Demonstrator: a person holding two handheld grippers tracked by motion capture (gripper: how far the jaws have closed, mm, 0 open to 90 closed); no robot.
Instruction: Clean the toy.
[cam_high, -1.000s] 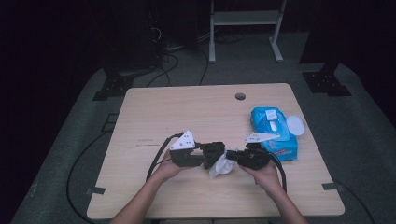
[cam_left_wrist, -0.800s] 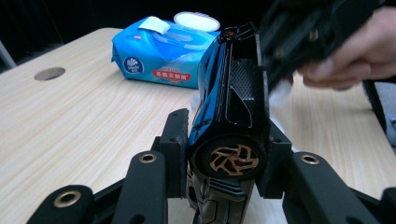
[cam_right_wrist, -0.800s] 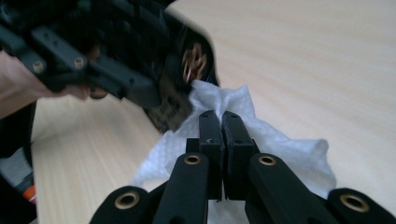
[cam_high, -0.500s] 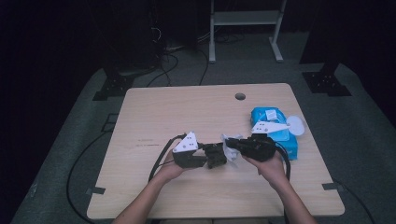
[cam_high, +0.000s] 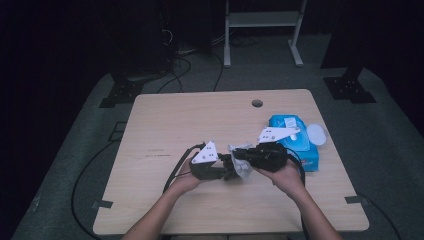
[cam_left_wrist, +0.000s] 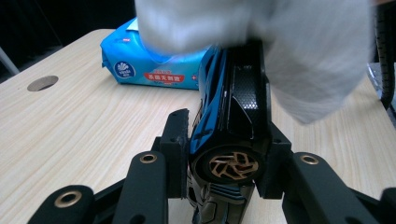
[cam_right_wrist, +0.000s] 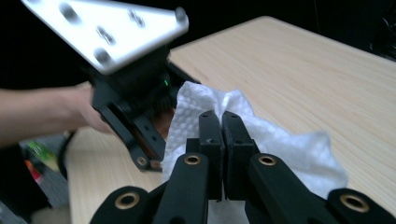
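A black-and-blue toy car (cam_left_wrist: 233, 116) with a gold wheel sits gripped between the pads of my left gripper (cam_left_wrist: 229, 135). In the high view, that left gripper (cam_high: 227, 170) points right at the table's front middle. My right gripper (cam_right_wrist: 222, 119) is shut on a white wipe (cam_right_wrist: 285, 144), its jaws pressed together on the cloth. The wipe (cam_left_wrist: 289, 51) hangs over the car's far end and hides it. From above, the right gripper (cam_high: 239, 155) points left and meets the left one, with the wipe (cam_high: 243, 168) bunched between them.
A blue pack of wet wipes (cam_high: 295, 137) lies at the table's right, its white lid (cam_high: 316, 134) flipped open. A cable hole (cam_high: 257, 103) sits near the far edge. Cables trail off the table's front left. The wooden table (cam_high: 180, 120) is bare on its left half.
My right gripper has lifted with the wipe and now stands higher against the car's end. The left gripper with the car has stayed nearly still.
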